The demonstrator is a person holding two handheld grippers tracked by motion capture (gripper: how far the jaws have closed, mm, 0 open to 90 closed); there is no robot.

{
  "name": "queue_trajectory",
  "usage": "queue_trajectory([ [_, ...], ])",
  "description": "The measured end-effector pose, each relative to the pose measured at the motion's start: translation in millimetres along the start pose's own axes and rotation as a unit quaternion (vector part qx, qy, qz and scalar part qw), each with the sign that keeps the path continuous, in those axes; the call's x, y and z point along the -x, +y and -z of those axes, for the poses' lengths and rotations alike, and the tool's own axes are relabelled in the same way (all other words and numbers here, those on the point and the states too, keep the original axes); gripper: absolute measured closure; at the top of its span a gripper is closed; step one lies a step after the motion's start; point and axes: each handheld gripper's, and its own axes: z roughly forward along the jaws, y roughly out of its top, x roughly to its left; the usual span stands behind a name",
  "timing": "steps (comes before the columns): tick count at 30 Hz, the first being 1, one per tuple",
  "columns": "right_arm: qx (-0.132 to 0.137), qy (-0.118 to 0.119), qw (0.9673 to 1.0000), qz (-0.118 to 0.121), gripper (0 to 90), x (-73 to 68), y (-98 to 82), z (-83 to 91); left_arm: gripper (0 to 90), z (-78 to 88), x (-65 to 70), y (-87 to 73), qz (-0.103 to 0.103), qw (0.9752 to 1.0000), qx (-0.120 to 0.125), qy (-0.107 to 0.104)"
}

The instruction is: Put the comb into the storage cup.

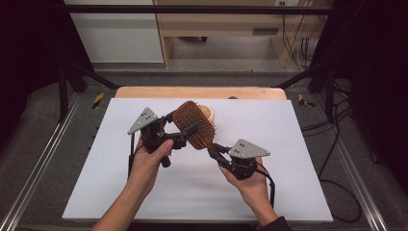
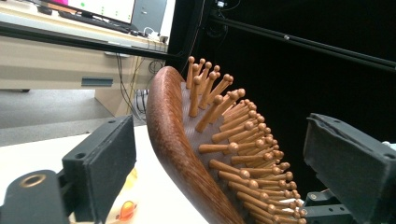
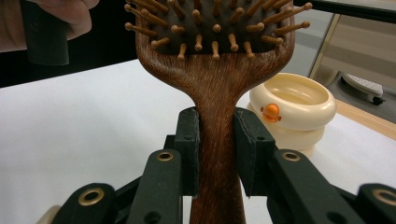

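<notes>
Clamping hairbrush (image 3: 215, 116) handle, right tongs (image 3: 217, 154) grip tight; left tongs (image 2: 224, 163) open round brush head, no readable writing.

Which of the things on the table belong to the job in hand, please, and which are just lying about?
In the job:
- wooden hairbrush, handle clamped in the right gripper
- left gripper, jaws open around the brush head

Lying about:
- cream bowl with an orange dot, on the white table cover

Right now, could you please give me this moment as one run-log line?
right tongs: shut on hairbrush handle | left tongs: open around brush head | cream bowl: on table
</notes>
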Motion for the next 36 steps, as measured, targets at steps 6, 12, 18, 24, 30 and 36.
queue_trajectory([
  [6, 0.0, -0.002, 1.0, 0.002, 72.7, -0.6, -0.4, -0.3, 14.0, -2.1, -1.7, 0.0, 0.023, 0.9997, 0.003, -0.002],
  [12, 0.0, -0.001, 1.0, 0.003, 72.7, -1.0, -0.9, -1.0, 16.8, -5.8, -6.0, -0.6, 0.045, 0.999, -0.001, -0.006],
  [18, 0.002, -0.002, 1.0, 0.002, 72.7, -0.8, -1.4, -1.9, 23.8, -9.3, -9.3, -1.8, 0.072, 0.9974, -0.003, -0.013],
  [24, 0.0, -0.004, 1.0, 0.005, 72.7, -2.6, -1.5, -3.8, 30.4, -11.8, -7.4, -3.2, 0.082, 0.9964, -0.006, -0.017],
  [30, -0.002, -0.004, 1.0, 0.007, 72.6, -5.2, -3.0, -6.9, 36.2, -11.3, -5.9, -3.9, 0.086, 0.9962, -0.007, 0.003],
  [36, -0.004, -0.002, 1.0, 0.0, 72.7, -6.4, -4.9, -9.7, 41.9, -11.0, -4.4, -5.4, 0.093, 0.9956, 0.002, 0.0],
])
